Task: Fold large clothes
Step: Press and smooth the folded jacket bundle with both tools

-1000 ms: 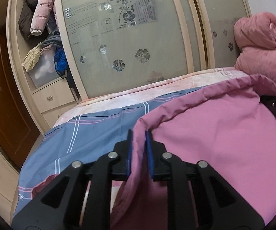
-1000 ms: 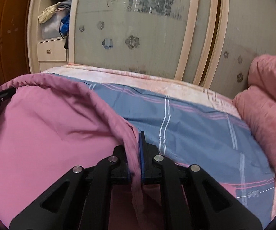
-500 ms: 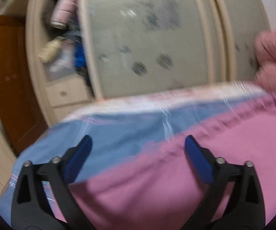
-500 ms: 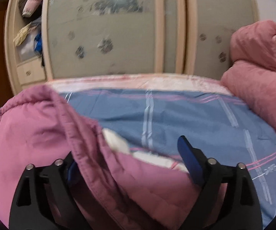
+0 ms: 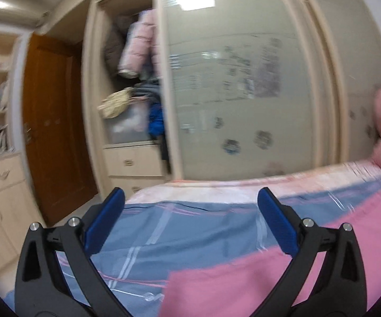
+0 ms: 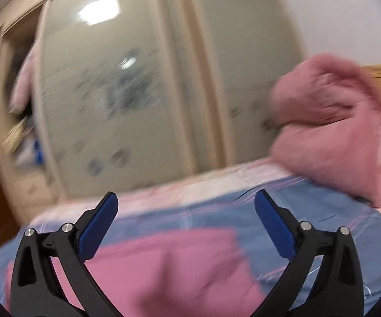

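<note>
A large pink garment (image 5: pixel 283 277) lies flat on the bed's blue striped sheet (image 5: pixel 177 232); it also shows in the right wrist view (image 6: pixel 169 269), low in the middle. My left gripper (image 5: pixel 190 211) is open and empty, raised above the garment's left edge. My right gripper (image 6: pixel 186 211) is open and empty, raised above the garment's far edge. Both views are blurred by motion.
A pink quilt (image 6: pixel 335 132) is heaped at the bed's right end. A wardrobe with frosted sliding doors (image 5: pixel 243 92) stands behind the bed, its left section open with hung jackets (image 5: pixel 137 47) and drawers (image 5: pixel 132 161). A brown door (image 5: pixel 53 132) is left of it.
Both grippers were shut on the pink garment's edge a second ago. They opened, let it drop onto the bed, and have lifted and tilted up away from it.
</note>
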Tool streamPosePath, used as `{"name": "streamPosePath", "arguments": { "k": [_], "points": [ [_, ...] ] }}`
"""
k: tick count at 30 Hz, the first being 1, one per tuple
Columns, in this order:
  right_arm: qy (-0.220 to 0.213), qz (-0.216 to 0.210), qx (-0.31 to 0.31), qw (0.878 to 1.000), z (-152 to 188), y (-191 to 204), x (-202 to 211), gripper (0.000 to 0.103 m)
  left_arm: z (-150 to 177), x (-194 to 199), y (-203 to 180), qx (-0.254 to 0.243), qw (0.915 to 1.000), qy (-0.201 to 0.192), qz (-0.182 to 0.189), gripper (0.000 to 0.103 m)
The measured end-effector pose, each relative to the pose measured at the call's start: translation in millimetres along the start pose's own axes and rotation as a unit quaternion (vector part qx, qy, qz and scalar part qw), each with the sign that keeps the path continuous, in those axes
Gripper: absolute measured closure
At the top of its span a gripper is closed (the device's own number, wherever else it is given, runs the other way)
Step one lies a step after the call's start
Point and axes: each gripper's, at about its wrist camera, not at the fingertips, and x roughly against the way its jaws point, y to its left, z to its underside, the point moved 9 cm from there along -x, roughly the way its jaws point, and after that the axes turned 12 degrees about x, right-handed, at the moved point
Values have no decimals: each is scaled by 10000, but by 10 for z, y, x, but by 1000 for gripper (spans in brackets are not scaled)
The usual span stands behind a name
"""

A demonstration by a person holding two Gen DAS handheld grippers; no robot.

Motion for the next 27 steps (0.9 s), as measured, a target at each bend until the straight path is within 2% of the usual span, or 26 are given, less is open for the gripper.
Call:
{"name": "streamPosePath", "arguments": {
  "k": [1,4,6,8,11,12,14,17,19,21,23,27],
  "points": [
    [351,-214,263,9988,107,173,-60,1,66,38,-119,-128,9998,58,141,2],
    [914,-597,638,9920,432,487,-170,1,367,82,-469,-498,9970,328,487,2],
    [1063,-611,771,9895,615,556,-298,1,634,30,-648,-688,9937,626,634,2],
    [1247,-513,806,9876,768,521,-460,1,856,-65,-718,-853,9915,785,597,2],
    [1760,-634,574,9807,1044,377,-829,1,1106,-262,-699,-924,9894,1027,435,2],
    [1813,-634,449,9804,1092,311,-888,1,1155,-334,-665,-880,9890,1129,382,2],
    [1976,-662,109,9780,1205,165,-1030,1,1239,-484,-584,-729,9877,1343,324,2],
    [2476,-717,-548,9646,1501,16,-1315,1,1327,-687,-431,-371,9867,1566,231,2],
    [2501,-875,-892,9601,1681,-23,-1422,1,1361,-754,-369,-159,9864,1616,244,2],
    [2381,-933,-978,9618,1785,18,-1430,1,1417,-804,-310,110,9861,1629,304,2],
    [2173,-894,-1004,9668,1809,35,-1388,1,1458,-802,-339,108,9866,1597,322,2],
    [2147,-861,-958,9682,1757,67,-1338,1,1467,-758,-377,-26,9889,1467,252,2]
  ]
}}
